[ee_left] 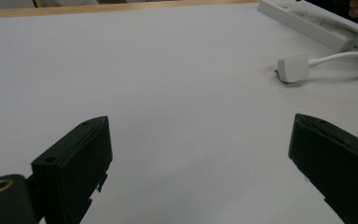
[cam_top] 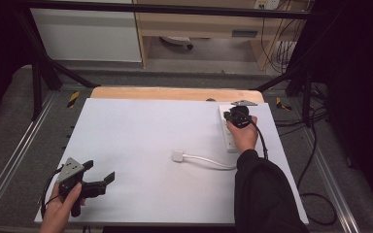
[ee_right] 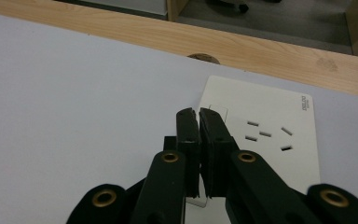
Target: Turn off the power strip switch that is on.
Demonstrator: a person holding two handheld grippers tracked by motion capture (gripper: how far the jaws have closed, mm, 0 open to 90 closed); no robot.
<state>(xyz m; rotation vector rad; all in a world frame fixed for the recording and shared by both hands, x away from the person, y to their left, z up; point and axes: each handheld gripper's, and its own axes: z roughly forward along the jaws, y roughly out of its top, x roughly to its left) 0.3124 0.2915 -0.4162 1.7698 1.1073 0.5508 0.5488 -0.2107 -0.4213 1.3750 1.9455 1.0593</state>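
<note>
Black jaws closed together, the right gripper (cam_top: 239,116) hovers over the far end of the white power strip (ee_right: 279,140).

In the right gripper view its two jaws stand pressed nearly flat against each other with nothing between them, their tips above the strip's end near the socket slots; whether they touch the strip I cannot tell. The power strip lies along the right side of the white table sheet (cam_top: 141,141), close to the wooden table edge (cam_top: 175,93). Its white cable curls leftward to a white plug (cam_top: 177,156) lying loose near the sheet's middle. The left gripper (cam_top: 99,174) rests well apart at the near left corner, jaws spread wide and empty.
</note>
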